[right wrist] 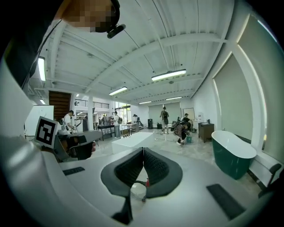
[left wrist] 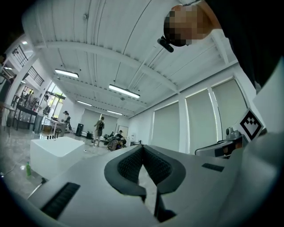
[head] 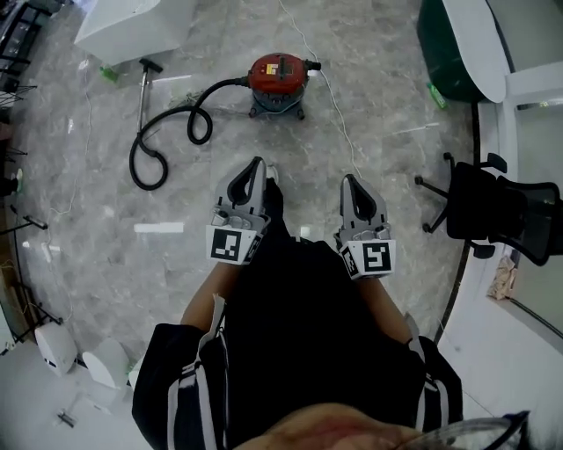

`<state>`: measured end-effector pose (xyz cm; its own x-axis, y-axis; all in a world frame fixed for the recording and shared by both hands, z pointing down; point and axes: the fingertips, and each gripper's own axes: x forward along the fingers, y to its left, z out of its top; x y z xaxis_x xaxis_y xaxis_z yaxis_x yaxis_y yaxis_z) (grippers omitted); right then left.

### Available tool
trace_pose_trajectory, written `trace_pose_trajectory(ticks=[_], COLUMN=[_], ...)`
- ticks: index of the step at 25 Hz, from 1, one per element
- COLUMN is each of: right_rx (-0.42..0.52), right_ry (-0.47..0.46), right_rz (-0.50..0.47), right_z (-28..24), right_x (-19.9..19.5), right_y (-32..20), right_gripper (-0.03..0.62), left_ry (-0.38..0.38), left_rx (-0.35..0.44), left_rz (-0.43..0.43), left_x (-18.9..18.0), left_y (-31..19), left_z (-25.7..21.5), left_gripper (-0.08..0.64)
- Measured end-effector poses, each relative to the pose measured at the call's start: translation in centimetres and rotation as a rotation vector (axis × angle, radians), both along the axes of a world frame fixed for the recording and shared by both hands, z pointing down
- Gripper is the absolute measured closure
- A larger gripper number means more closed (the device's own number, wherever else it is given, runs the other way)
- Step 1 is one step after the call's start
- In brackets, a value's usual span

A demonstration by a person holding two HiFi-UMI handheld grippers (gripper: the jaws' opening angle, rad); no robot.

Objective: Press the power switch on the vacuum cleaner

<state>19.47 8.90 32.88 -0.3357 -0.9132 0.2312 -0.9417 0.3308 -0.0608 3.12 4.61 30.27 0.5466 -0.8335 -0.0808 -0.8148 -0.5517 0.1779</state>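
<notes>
The red vacuum cleaner (head: 278,81) stands on the marble floor ahead of me. Its black hose (head: 164,136) loops away to the left and ends in a metal wand (head: 142,92). A white cord (head: 339,114) trails from its right side. My left gripper (head: 256,165) and right gripper (head: 349,181) are held side by side at waist height, well short of the vacuum. Both point towards it. The left gripper (left wrist: 142,149) is shut with nothing between its pads. The right gripper (right wrist: 143,151) is likewise shut and holds nothing.
A white block (head: 132,26) stands at the far left and a green bathtub (head: 453,44) at the far right. A black office chair (head: 493,209) is to my right. White round objects (head: 57,347) lie at the lower left. People (right wrist: 164,116) stand far off.
</notes>
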Motion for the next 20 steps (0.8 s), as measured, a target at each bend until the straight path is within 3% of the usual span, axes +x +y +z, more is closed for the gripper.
trace_pose_trajectory(ticks=[4, 7, 11, 14, 20], right_rx=[-0.026, -0.041, -0.099, -0.131, -0.157], right_ry=[-0.009, 0.005, 0.031, 0.03, 0.057], right_rz=[-0.098, -0.152, -0.173, -0.177, -0.193], right_z=[-0.7, 0.0, 3.8, 5.6, 8.5], right_x=[-5.4, -7.8, -10.0, -10.9, -9.6], right_y=[-8.1, -13.1, -18.2, -20.5, -25.0], right_gripper=[0.575, 0.575, 0.575, 0.575, 0.575], left_ry=[0.002, -0.042, -0.037, -0.028, -0.063], left_rx=[0.007, -0.04, -0.09, -0.126, -0.153], left_rz=[0.003, 0.013, -0.006, -0.027, -0.05], left_x=[-1.7, -2.2, -3.9, -4.8, -2.8], left_y=[-7.0, -10.8, -14.6, -16.8, -20.3], left_z=[-0.5, 1.1, 2.6, 3.3, 5.2], left_gripper=[0.541, 0.541, 0.541, 0.541, 0.541])
